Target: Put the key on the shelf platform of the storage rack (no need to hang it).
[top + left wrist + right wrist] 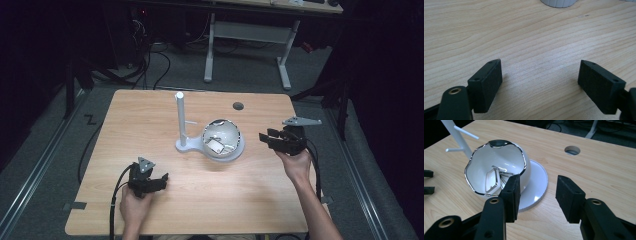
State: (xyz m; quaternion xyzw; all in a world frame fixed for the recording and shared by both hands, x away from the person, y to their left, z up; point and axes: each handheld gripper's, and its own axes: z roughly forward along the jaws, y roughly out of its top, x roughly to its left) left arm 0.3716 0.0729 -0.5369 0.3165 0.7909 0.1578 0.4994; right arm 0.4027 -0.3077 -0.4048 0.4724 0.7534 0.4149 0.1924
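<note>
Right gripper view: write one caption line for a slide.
Right gripper, empty, beside a white bowl on its round stand.

On the wooden worktop (150, 130), a white cup (221, 139) with a wavy silver rim lies tipped on a round white base (239, 150) near the centre. A white post (180, 120) with side pegs stands just beside it at nine o'clock. The right gripper (265, 137) hovers near the cup at three o'clock, nothing between its jaws. The left gripper (162, 179) sits at seven o'clock, well apart. A dark hole (238, 105) marks the worktop at twelve.
</note>
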